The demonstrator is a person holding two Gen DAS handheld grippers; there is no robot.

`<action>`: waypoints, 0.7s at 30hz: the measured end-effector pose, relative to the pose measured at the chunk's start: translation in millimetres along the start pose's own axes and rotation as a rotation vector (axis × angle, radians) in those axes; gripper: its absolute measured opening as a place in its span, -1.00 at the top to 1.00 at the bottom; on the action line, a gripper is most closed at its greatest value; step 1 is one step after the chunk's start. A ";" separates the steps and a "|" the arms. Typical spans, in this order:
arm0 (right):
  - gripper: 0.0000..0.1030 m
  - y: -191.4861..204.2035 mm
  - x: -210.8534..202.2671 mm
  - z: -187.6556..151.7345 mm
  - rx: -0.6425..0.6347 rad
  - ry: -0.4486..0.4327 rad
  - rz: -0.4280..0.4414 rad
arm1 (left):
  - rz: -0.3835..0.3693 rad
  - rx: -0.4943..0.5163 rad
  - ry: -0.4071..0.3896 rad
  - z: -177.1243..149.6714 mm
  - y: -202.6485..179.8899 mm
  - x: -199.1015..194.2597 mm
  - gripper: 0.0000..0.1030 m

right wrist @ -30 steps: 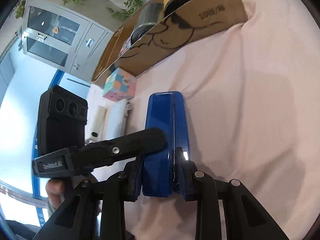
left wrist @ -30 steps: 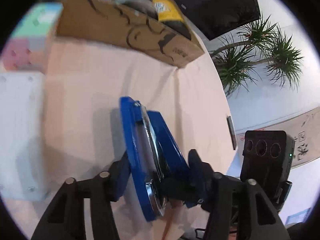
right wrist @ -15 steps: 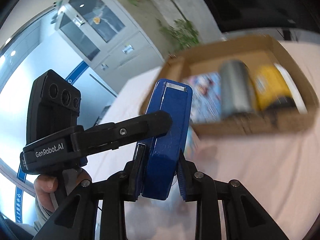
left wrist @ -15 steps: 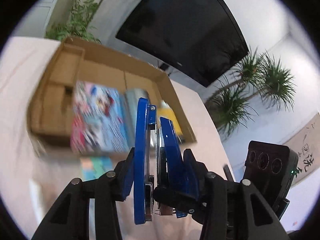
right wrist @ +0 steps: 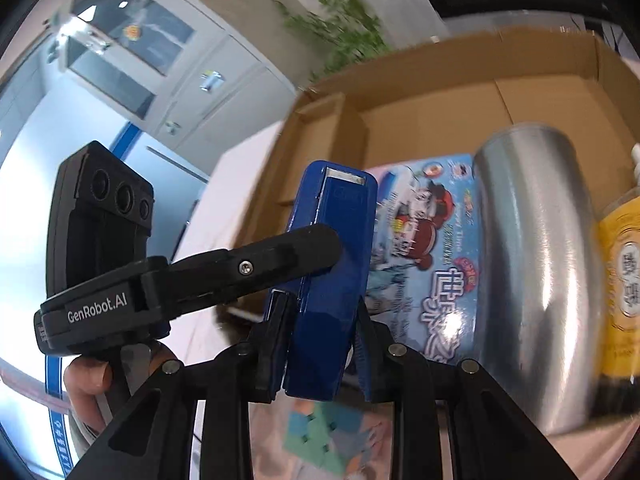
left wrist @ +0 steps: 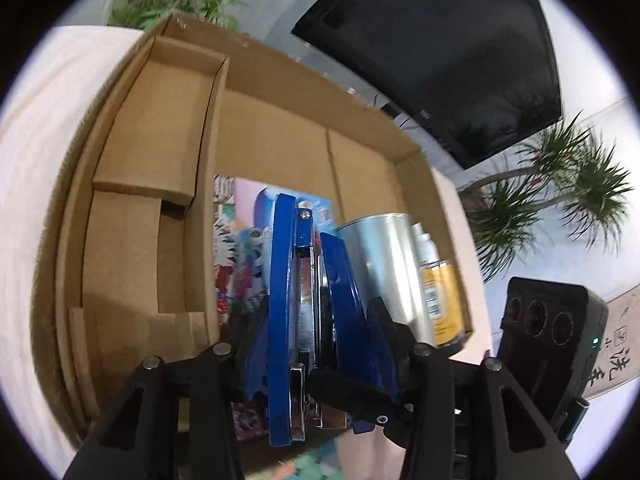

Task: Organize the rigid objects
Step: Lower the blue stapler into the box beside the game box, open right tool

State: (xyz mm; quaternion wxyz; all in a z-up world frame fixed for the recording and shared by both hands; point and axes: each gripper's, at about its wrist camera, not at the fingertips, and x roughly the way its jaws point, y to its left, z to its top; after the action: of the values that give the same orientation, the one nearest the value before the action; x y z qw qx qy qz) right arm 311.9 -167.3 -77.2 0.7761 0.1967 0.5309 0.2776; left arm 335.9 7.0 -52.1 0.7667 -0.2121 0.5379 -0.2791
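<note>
A blue stapler (left wrist: 288, 312) (right wrist: 332, 280) is held in the air above an open cardboard box (left wrist: 132, 168) (right wrist: 432, 92). My left gripper (left wrist: 316, 344) is shut on its sides, and my right gripper (right wrist: 320, 344) is shut on it too, from another side. In the box lie a colourful picture box (left wrist: 236, 248) (right wrist: 436, 248), a silver metal tumbler (left wrist: 384, 264) (right wrist: 532, 264) and a yellow spray bottle (left wrist: 440, 292) (right wrist: 624, 280). The stapler hangs over the picture box.
A cardboard divider (left wrist: 204, 184) splits off the box's left compartment, which holds only cardboard inserts. A pastel puzzle cube (right wrist: 324, 440) sits on the pink tablecloth (left wrist: 36, 128) just before the box. A black TV (left wrist: 440, 40) and plants stand behind.
Both grippers lifted the stapler off the tablecloth and carried it forward to above the box. The box now fills both views.
</note>
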 end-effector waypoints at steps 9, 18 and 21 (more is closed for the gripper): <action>0.46 6.1 22.2 -2.0 0.039 -0.006 -0.048 | 0.095 0.047 -0.173 2.4 -8.9 -58.7 -0.31; 0.27 27.4 27.7 -4.9 0.031 -0.002 -0.114 | 0.141 0.058 -0.277 -43.1 -12.2 -114.5 -0.31; -0.05 33.0 16.2 -10.8 0.009 -0.002 -0.111 | 0.185 0.079 -0.325 -63.2 -17.0 -132.8 -0.31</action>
State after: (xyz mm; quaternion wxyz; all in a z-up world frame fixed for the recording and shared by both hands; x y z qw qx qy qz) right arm 299.0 -131.5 -72.8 0.7900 0.1710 0.5413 0.2316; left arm 237.6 79.7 31.4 0.8736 -0.1739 0.4127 -0.1902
